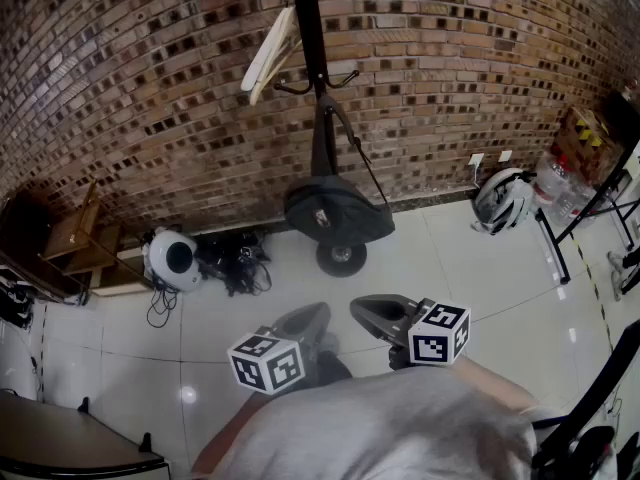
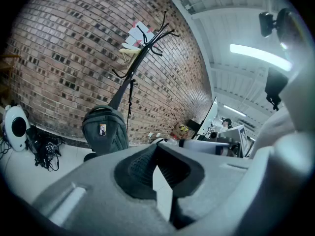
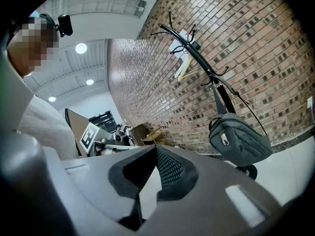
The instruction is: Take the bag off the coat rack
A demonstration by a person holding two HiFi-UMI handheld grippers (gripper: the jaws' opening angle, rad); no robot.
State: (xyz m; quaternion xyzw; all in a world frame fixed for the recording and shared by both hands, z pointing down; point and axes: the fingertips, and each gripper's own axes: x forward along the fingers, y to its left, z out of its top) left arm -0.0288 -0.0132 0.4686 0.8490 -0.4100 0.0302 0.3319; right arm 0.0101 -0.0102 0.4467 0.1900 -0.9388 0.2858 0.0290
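Subject: bag (image 1: 335, 216), a dark grey sling type with a rounded body and one small rectangular patch on its front face. It hangs by its strap from a low hook on the rack (image 1: 312, 28). The body lies against the pole, just above the rack's base. A thinner strap runs down the side of the bag. A pale hanger (image 1: 270, 53) hangs higher on the rack, tilted.

Left gripper (image 1: 310, 318): well apart from the rack, on its near side. Its pads are pressed together with nothing between them. Right gripper (image 1: 372, 311): just beside the left one, in the same condition, closed and empty.

Limits of view: from overhead the rack's top is cut off by the frame edge. The bag covers the lower pole and part of the base. The print on the patch is too small to read. The person's grey sleeves cover the rear of both grippers.

Room: the rack stands on a pale, glossy tiled floor (image 1: 250, 308), close against a brick wall (image 1: 150, 88). Left of the rack, along the wall, lie a tangle of cables (image 1: 235, 263) and a round white device (image 1: 172, 258). Right of the rack rests a white helmet (image 1: 500, 198). Ceiling lights show in both gripper views.
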